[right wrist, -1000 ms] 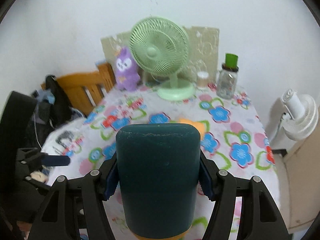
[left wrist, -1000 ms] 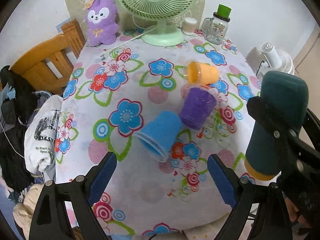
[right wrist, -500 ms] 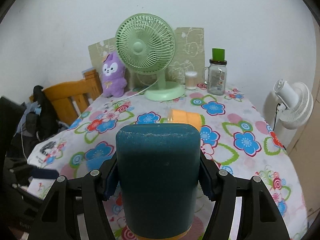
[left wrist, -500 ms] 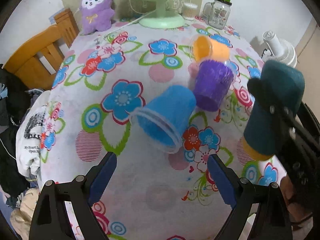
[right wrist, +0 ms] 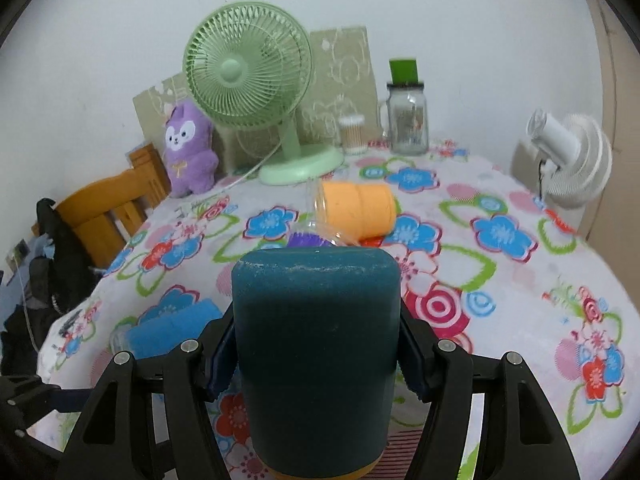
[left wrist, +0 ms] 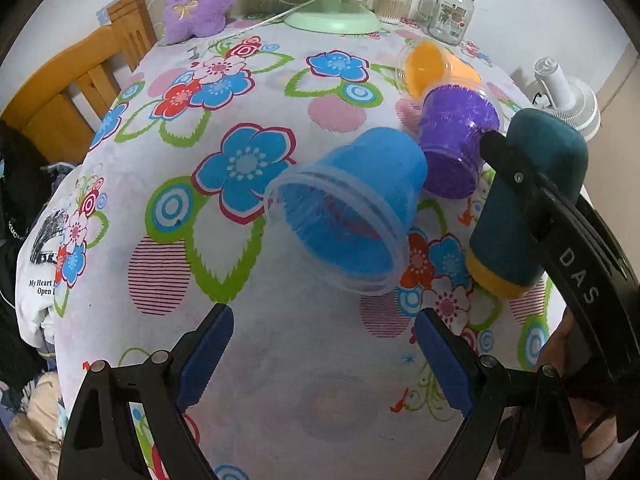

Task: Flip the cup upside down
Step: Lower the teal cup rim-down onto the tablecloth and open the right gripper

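My right gripper (right wrist: 316, 364) is shut on a dark teal cup (right wrist: 316, 356) with a yellow rim, held upside down just above the floral tablecloth (left wrist: 256, 320); it also shows in the left wrist view (left wrist: 524, 204) at the right. My left gripper (left wrist: 324, 356) is open and empty, a little in front of a blue cup (left wrist: 348, 212) lying on its side with its mouth toward me. A purple cup (left wrist: 460, 140) stands behind it, and an orange cup (left wrist: 436, 68) lies on its side further back.
A green desk fan (right wrist: 256, 92), a purple plush toy (right wrist: 190, 148), a glass jar with a green lid (right wrist: 408, 116) and a small cotton-swab jar (right wrist: 352, 132) stand at the table's back. A wooden chair (left wrist: 68, 92) with clothes is at the left, a white fan (right wrist: 572, 160) at the right.
My left gripper has moved forward and down toward the blue cup. My right gripper has lowered the teal cup toward the tablecloth, still upside down.
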A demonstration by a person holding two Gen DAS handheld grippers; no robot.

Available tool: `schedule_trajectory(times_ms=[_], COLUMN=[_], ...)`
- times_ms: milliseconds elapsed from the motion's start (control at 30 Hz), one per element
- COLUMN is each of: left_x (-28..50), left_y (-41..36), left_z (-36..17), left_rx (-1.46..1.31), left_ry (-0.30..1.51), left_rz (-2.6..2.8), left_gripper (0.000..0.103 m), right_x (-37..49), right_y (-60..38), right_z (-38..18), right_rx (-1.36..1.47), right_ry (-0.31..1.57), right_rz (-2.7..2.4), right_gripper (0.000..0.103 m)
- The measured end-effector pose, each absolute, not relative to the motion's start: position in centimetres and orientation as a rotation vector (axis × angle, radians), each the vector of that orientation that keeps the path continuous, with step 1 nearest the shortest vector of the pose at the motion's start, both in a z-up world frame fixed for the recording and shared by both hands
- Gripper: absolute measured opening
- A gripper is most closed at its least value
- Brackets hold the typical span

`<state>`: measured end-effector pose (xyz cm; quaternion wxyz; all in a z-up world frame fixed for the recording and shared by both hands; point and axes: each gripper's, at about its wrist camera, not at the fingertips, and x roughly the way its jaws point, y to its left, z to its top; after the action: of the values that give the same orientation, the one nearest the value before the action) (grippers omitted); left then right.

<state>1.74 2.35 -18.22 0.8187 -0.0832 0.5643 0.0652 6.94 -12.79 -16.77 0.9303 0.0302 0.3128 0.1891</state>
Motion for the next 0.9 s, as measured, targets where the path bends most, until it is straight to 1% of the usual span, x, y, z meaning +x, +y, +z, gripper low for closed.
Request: schedule_trajectory(times_ms=[167, 300, 333, 367, 400, 433, 600, 767, 900], left_x=[1.6, 1.5, 1.4, 1.4, 1.4, 1.3, 0.8, 0.7, 0.9], left_y=[2.0, 1.8, 1.8, 1.7, 1.7, 1.6, 1.3, 1.4, 1.6], left_z=[-18.5, -18.5, -18.5, -18.4, -18.2, -18.0, -15.2, -11.2, -8.6], left_rx=[-0.163, -0.162, -0.166, -0.17, -0.172, -0.171, -0.176, -0.204, -0.234], left_ry=[1.223, 1.249, 1.254, 1.261, 1.27, 1.278, 1.288, 1.26, 1.241], left_rz=[0.123, 0.114, 0.111, 0.109, 0.108, 0.108, 0.093, 0.109, 0.127], left_gripper=[0.093, 0.093, 0.093, 0.093, 0.093, 0.093, 0.093, 0.093, 0.093], right_x=[5.6, 5.0, 5.0, 4.9, 4.9, 4.8, 4.7, 4.2, 4.2], right_y=[-12.6, -12.7, -12.7, -12.6, -12.6, -12.5, -12.8, -13.8, -14.6], right_z=[-16.5, -16.3, -16.2, -16.0, -15.7, -15.4, -12.4, -8.2, -5.1], right_rx=[0.029, 0.019, 0.022, 0.022, 0.021, 0.019, 0.018, 0.008, -0.041], right_ry=[0.641, 0.684, 0.703, 0.724, 0.744, 0.767, 0.897, 0.919, 0.906], right_rz=[0.409, 0.428, 0.434, 0.435, 0.431, 0.428, 0.409, 0.387, 0.369], right_gripper=[0.069, 0.071, 0.076, 0.085, 0.088, 0.088, 0.088, 0.093, 0.094])
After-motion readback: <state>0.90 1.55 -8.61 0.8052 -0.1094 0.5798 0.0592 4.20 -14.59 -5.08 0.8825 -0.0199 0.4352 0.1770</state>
